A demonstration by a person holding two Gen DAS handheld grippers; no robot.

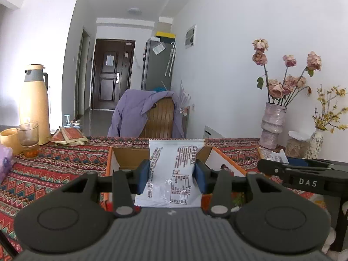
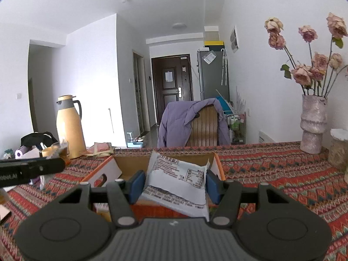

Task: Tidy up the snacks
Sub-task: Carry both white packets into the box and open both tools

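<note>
Item 1: left gripper (image 1: 171,175). My blue pads are closed on the sides of a white snack packet (image 1: 174,169), held upright with its crimped top edge uppermost, above the open cardboard box (image 1: 128,152) with orange edging. I judge the side grip keeps the flat packet from folding while it is carried over the box.

Item 2: right gripper (image 2: 174,183). Jaws stand wider, clamped on a second white packet (image 2: 180,182), tilted, its lower corner drooping toward the camera. It also hangs over the box (image 2: 108,169), which sits on the patterned tablecloth (image 2: 271,174).

Item 3: writing. Both packets show their printed backs, dark text blocks and a small table, apparently Chinese, too small to read. The neighbouring tool's arm reads "DAS" (image 1: 307,182) in the left view; a partial word ending "botAI" (image 2: 8,176) in the right.

Item 4: surroundings. Cream thermos jug (image 1: 34,102), glass cup (image 1: 28,138), vase of dried roses (image 1: 273,126).
</note>
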